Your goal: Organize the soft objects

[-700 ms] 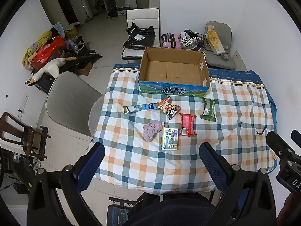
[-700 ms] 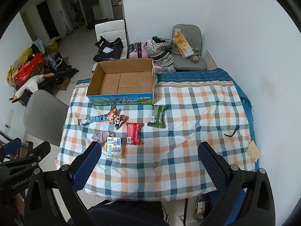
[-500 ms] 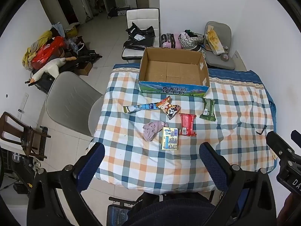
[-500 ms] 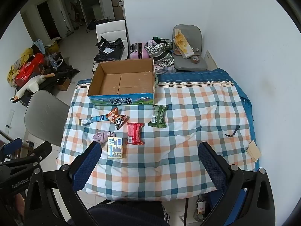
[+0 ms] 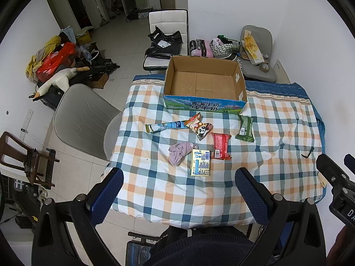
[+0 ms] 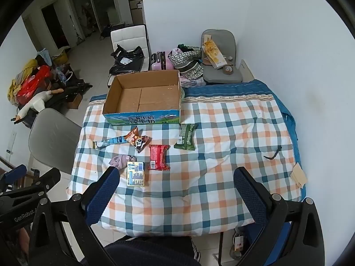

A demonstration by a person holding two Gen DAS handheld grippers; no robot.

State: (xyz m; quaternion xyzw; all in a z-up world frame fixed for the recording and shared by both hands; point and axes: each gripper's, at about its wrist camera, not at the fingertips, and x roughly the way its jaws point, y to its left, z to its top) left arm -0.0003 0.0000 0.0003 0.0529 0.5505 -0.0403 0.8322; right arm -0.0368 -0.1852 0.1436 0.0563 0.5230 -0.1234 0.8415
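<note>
An open, empty cardboard box (image 5: 205, 84) stands at the far side of the checked tablecloth (image 5: 277, 133). In front of it lie a blue tube packet (image 5: 165, 126), an orange panda snack bag (image 5: 198, 126), a green packet (image 5: 245, 128), a red packet (image 5: 220, 145), a yellow-blue flat pack (image 5: 200, 165) and a crumpled mauve cloth (image 5: 179, 153). The same items show in the right wrist view, with the box (image 6: 143, 97) and the red packet (image 6: 158, 157). My left gripper (image 5: 178, 196) is open and empty, high above the table's near edge. My right gripper (image 6: 176, 196) is likewise open and empty.
A grey chair (image 5: 77, 119) stands at the table's left side. A white chair with a black bag (image 5: 165, 44), a grey chair (image 5: 257, 62) with clutter and a pink case (image 5: 199, 47) stand behind the table. A black hair tie (image 6: 273, 154) lies at the right.
</note>
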